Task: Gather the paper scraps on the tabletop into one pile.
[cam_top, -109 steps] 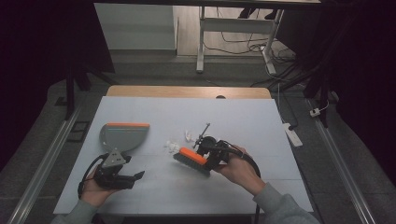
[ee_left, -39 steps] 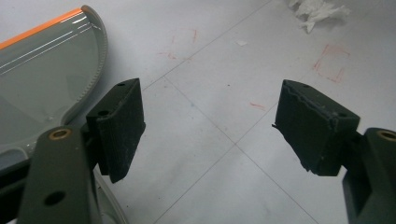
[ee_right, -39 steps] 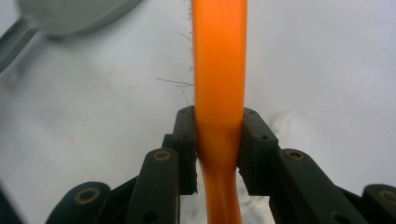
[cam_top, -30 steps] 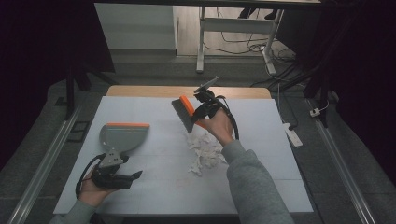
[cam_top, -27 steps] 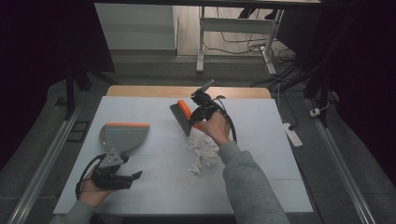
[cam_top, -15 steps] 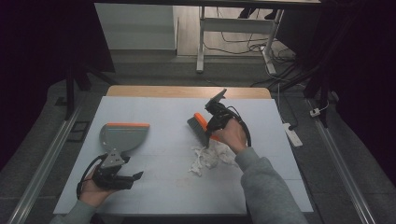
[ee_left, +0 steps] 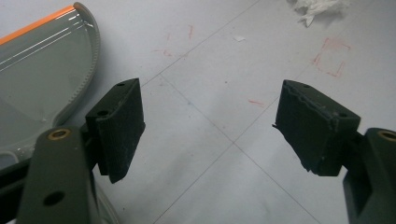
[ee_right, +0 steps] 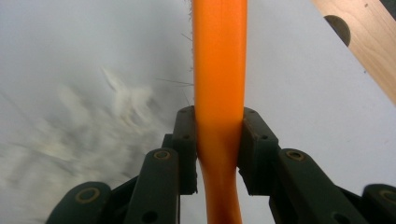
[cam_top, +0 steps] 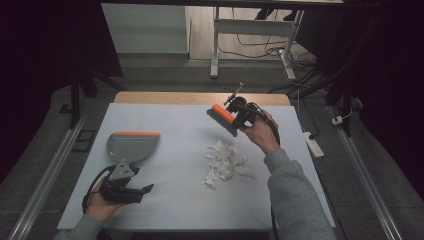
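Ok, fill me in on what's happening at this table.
A person is sweeping up shredded paper with a small brush and dustpan set. The right gripper is clamped on the orange brush, held up off the table behind the pile of white paper scraps. The left gripper rests near the table's front edge with its jaws open and nothing between them, right beside the grey dustpan, which lies flat on the white tabletop. The scraps are not in the dustpan.

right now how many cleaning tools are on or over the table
2: the orange brush held in the right gripper over the table's far side, and the grey dustpan lying near the left gripper.
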Motion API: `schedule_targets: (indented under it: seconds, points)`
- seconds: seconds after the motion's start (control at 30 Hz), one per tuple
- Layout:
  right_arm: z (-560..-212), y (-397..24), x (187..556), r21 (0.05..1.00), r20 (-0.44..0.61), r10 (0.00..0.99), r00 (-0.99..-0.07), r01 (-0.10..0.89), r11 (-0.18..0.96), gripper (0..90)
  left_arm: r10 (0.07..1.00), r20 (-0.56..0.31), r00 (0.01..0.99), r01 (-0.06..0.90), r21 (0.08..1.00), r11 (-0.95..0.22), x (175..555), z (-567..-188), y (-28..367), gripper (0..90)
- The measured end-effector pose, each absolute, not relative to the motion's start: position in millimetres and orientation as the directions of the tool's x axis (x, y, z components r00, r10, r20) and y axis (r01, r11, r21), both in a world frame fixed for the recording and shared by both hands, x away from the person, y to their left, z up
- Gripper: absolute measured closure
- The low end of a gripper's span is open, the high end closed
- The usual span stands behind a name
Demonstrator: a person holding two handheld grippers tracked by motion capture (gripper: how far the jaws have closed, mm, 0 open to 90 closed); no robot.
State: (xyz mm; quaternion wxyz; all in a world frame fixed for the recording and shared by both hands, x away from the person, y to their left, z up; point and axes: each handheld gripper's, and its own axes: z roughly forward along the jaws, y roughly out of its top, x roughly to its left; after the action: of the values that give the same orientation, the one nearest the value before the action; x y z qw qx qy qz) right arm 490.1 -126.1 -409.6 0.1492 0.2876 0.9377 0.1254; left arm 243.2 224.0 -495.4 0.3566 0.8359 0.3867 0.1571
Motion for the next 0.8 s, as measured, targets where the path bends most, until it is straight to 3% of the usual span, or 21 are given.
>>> schedule_targets:
  seconds: [0.17,0.3,0.4,0.53,0.7,0.8]
  points:
    - [-434,-113,487,0.21,-0.239,0.423,-0.874,0.379,0.901,70.5,0.76,-0.015,0.65,0.535,0.719,-0.444,243,-496,225,24.6]
    - [-440,-113,466,0.14,-0.211,0.285,-0.935,0.259,0.956,70.5,0.76,-0.019,0.649,0.537,0.719,-0.441,243,-496,226,24.6]
    - [-442,-121,449,0.116,-0.204,0.233,-0.951,0.213,0.97,70.5,0.759,-0.018,0.651,0.538,0.716,-0.445,243,-497,225,24.6]
    - [-434,-134,438,0.179,-0.195,0.242,-0.95,0.208,0.961,70.4,0.761,-0.015,0.649,0.54,0.713,-0.447,243,-497,223,24.6]
    - [-411,-154,442,0.33,-0.217,0.362,-0.906,0.281,0.901,70.4,0.763,-0.016,0.646,0.543,0.712,-0.445,244,-497,224,24.6]
    - [-401,-164,441,0.367,-0.233,0.411,-0.882,0.311,0.877,70.4,0.763,-0.017,0.646,0.543,0.713,-0.444,244,-497,224,24.6]
